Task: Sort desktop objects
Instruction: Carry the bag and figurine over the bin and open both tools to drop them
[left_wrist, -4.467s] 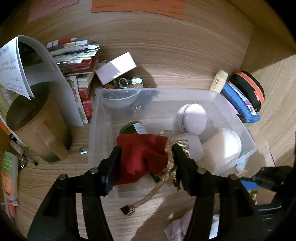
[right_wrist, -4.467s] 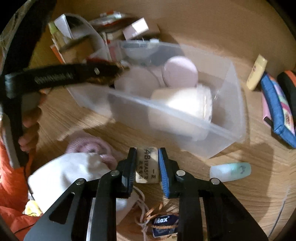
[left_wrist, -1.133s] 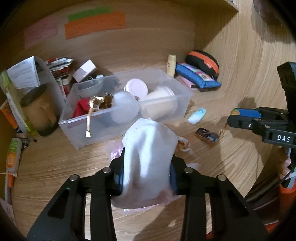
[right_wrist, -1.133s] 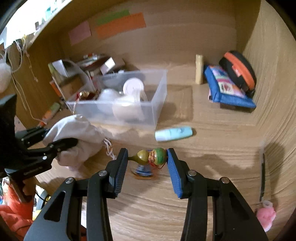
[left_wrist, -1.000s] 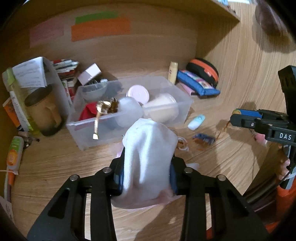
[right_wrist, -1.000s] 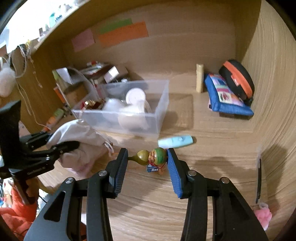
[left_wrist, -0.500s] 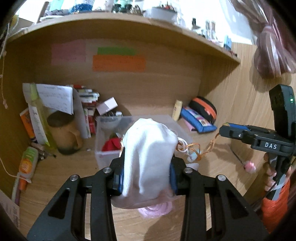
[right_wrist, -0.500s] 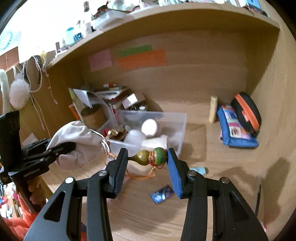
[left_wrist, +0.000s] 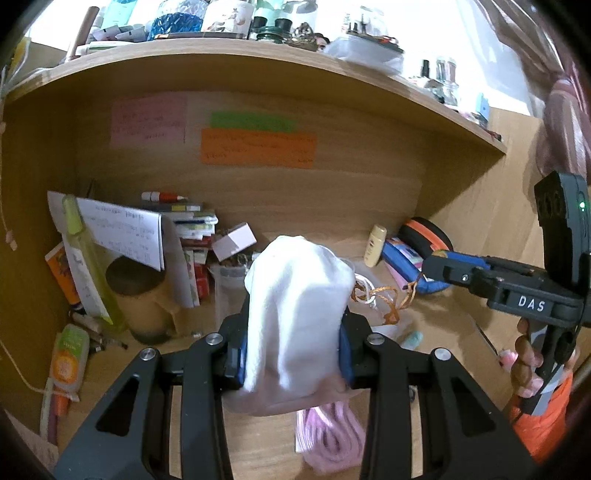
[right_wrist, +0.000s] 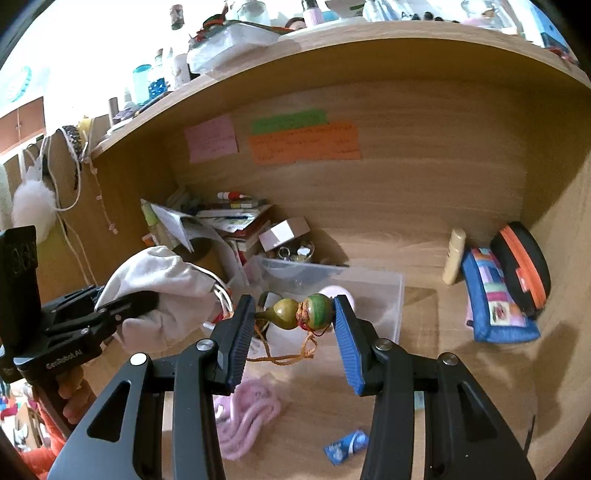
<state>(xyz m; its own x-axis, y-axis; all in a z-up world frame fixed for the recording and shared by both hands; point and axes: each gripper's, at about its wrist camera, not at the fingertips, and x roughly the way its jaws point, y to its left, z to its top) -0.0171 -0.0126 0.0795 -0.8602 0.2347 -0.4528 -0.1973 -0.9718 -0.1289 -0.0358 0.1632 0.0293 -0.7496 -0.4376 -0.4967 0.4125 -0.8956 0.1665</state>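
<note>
My left gripper (left_wrist: 293, 358) is shut on a white drawstring cloth pouch (left_wrist: 295, 310), held up above the desk; the same pouch (right_wrist: 162, 291) shows at the left of the right wrist view. My right gripper (right_wrist: 295, 321) is shut on a small green and olive gourd charm (right_wrist: 301, 313). An orange cord (right_wrist: 291, 356) hangs from the charm and runs toward the pouch's strings (left_wrist: 380, 299). The clear plastic bin (right_wrist: 391, 302) with a pink round case sits behind the charm, partly hidden by both grippers.
A pink cord bundle (right_wrist: 243, 421) and a blue wrapped packet (right_wrist: 345, 446) lie on the desk below. A blue pencil case (right_wrist: 495, 302), black and orange case (right_wrist: 524, 269) and cream tube (right_wrist: 454, 256) stand at the right. Books, papers and a brown mug (left_wrist: 140, 295) crowd the left.
Both grippers have risen from the desk with the pouch and the charm still held. The views now take in the back wall and upper shelf, and the bin has dropped behind the grippers.
</note>
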